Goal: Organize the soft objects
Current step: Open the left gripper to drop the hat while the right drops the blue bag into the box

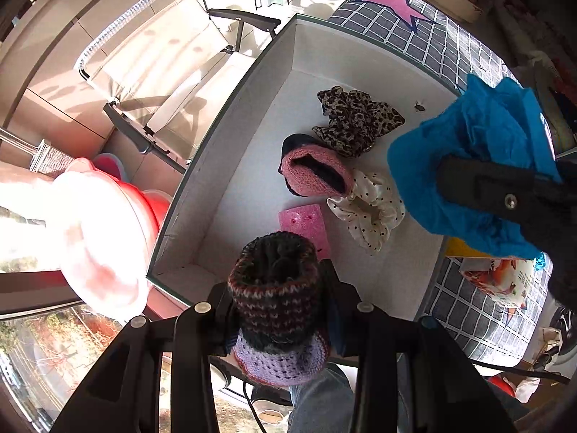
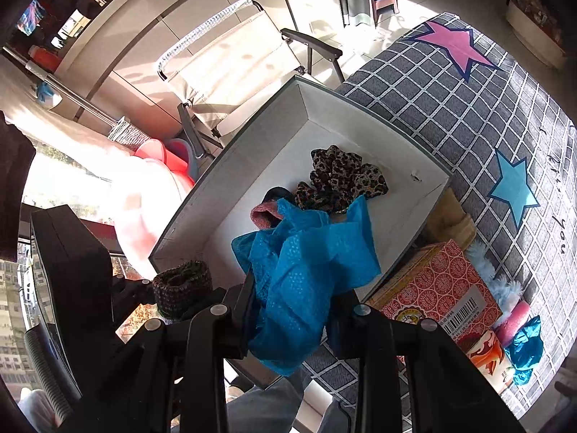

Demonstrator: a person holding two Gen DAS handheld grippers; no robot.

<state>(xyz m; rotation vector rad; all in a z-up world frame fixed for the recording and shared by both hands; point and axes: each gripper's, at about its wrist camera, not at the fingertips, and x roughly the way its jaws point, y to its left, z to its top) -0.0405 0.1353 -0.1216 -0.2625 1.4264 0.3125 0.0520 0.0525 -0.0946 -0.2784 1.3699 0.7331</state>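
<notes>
In the left wrist view, the left tongs (image 1: 276, 310) are clamped on a dark striped knitted cuff with a lilac crocheted brim (image 1: 277, 306), held above the near end of an open white cardboard box with a grey rim (image 1: 252, 108). Inside the box lie a leopard-print fabric scrunchie (image 1: 355, 121) toward 12 o'clock, a pink and navy knitted roll (image 1: 315, 175) just below it, a cream polka-dot satin scrunchie (image 1: 369, 211) touching the roll at its 4 o'clock side, and a flat pink sponge (image 1: 306, 222) partly hidden behind the cuff. At 3 o'clock the right tongs (image 1: 505, 195) carry a crumpled bright blue mesh cloth (image 1: 468, 162) over the box's right side. The box rests on a grey grid-patterned cover with a pink star (image 1: 396, 11). A beige folding chair (image 1: 162, 83) stands at 10 o'clock. In the right wrist view, the right tongs (image 2: 292, 310) are closed on the blue mesh cloth (image 2: 306, 270), which hangs above the box (image 2: 360, 115) and hides part of the knitted roll (image 2: 263, 214); the leopard scrunchie (image 2: 342, 176) sits beyond it at 12 o'clock. The knitted cuff (image 2: 182, 287) shows at 9 o'clock of the cloth. A red patterned carton (image 2: 440, 285) stands beside the box at 4 o'clock on the grid cover (image 2: 468, 108).
</notes>
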